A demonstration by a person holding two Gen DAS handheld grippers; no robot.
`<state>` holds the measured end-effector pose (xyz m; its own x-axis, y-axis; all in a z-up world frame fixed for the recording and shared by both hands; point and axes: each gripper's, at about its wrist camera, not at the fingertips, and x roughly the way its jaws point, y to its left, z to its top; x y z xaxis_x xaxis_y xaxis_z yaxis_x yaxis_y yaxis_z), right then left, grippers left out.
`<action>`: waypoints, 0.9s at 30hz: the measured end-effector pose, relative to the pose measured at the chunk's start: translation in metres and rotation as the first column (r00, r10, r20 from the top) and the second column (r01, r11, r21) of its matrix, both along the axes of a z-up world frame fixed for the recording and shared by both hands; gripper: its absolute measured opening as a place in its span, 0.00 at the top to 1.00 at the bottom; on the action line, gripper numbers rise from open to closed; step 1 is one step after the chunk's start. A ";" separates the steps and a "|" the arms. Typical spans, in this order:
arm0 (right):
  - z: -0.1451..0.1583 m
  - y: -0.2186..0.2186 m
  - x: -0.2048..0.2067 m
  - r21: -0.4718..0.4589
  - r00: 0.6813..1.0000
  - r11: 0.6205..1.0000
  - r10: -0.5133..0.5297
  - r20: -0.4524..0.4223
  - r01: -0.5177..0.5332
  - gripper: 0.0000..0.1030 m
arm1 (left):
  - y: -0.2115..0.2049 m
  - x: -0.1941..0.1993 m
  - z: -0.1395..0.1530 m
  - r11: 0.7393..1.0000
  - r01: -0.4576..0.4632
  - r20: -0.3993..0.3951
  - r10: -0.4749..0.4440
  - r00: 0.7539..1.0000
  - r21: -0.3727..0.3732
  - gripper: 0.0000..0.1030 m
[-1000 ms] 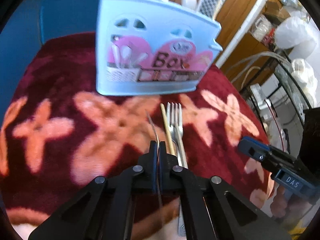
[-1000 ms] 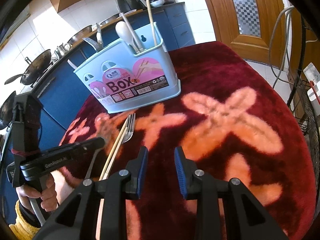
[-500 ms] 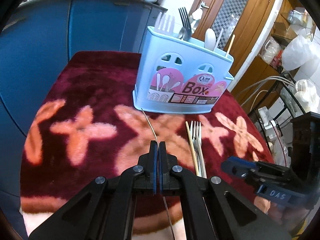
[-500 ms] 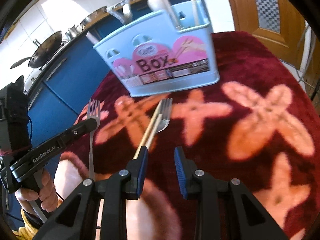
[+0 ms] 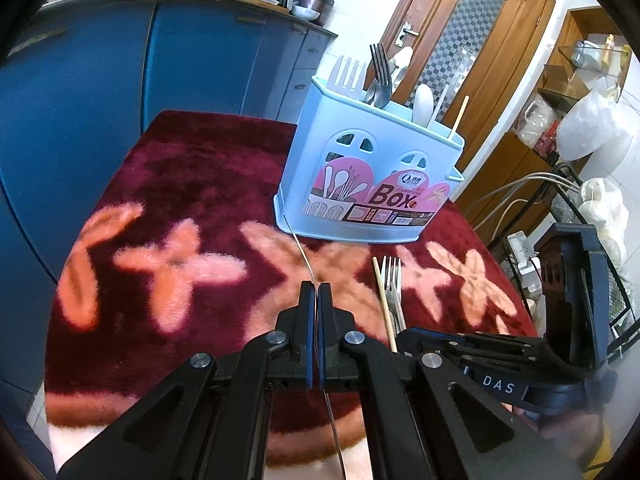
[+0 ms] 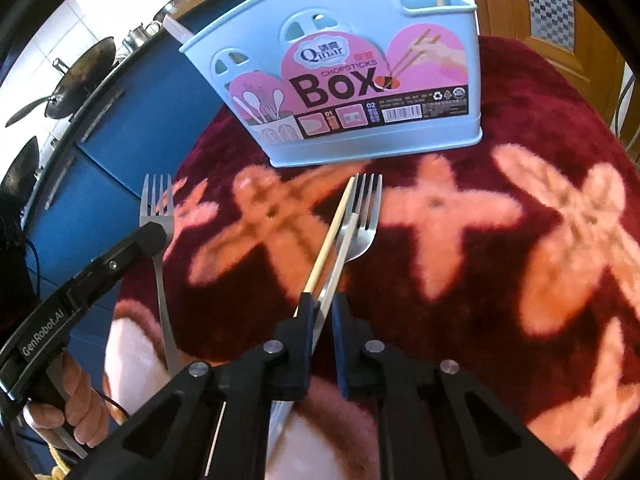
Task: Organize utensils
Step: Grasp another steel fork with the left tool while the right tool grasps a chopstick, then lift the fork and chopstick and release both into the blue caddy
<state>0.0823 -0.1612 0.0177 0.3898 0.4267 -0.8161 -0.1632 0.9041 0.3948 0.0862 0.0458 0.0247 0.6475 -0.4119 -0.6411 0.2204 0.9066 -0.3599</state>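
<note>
fork [image 6: 352, 236] handle between right tongs [image 6: 322, 312]

Floral red table cover [image 5: 208, 184] under box [image 5: 372, 184], fork [image 6: 356, 232], chopstick [image 6: 328, 252].

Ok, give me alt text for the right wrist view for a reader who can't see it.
The right gripper closes around a fork and chopstick lying together on a red flowered cloth. The left gripper holds a second fork. A blue "Chopsticks Box" holder stands behind.
</note>
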 end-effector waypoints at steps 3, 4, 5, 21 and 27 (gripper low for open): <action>0.004 -0.006 -0.002 0.037 1.000 0.999 -0.001 0.014 0.001 0.93 | 0.000 -0.002 0.001 1.000 0.003 0.008 -0.003 1.000 -0.004 1.00; 0.006 -0.007 -0.004 0.044 1.000 0.999 -0.002 0.025 0.001 0.94 | -0.001 -0.003 0.002 1.000 0.004 0.013 -0.004 1.000 -0.005 1.00; 0.009 -0.008 -0.006 0.050 0.999 0.999 -0.004 0.039 0.002 0.94 | -0.001 -0.004 0.003 1.000 0.005 0.017 -0.005 1.000 -0.006 1.00; 0.066 -0.023 -0.035 0.141 0.948 0.990 -0.071 0.309 0.029 0.94 | -0.007 -0.022 0.039 1.000 0.007 0.161 -0.006 0.987 -0.008 1.00; 0.091 -0.035 -0.033 0.160 0.900 0.985 -0.130 0.416 0.068 0.94 | -0.012 -0.016 0.060 1.000 0.011 0.213 -0.010 0.977 -0.006 1.00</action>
<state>0.0495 -0.1966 0.1082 0.7308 0.4644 -0.5003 -0.2553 0.8657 0.4306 0.0704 0.0335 0.0849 0.7645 -0.4236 -0.4858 0.3024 0.9013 -0.3100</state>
